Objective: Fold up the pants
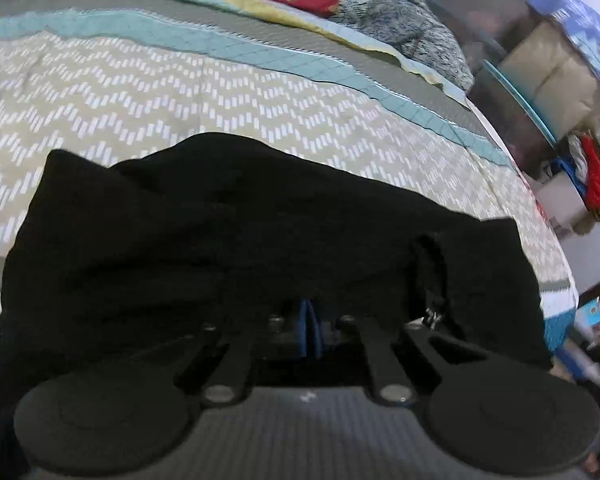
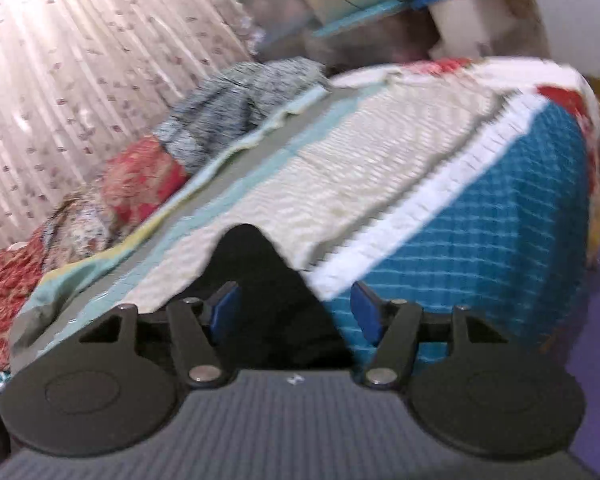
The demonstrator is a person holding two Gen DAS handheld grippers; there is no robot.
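Black pants (image 1: 228, 240) spread on patterned bedspread (image 1: 140, 80). Left gripper (image 1: 310, 330) pinched tight on near edge of pants, blue pads together. Right gripper (image 2: 296, 312) gaping, black cloth (image 2: 260, 280) between fingers (image 2: 366, 312), pads not pressing; view blurred.

You get soft, even indoor light on the bedspread (image 1: 180, 92), with no hard shadows. The black pants (image 1: 220, 240) swallow all detail, reading as one dark mass. Behind the bedspread in your right wrist view, the curtain (image 2: 80, 60) glows, blown out at top left. That view is motion-smeared throughout; both bend at the edges.
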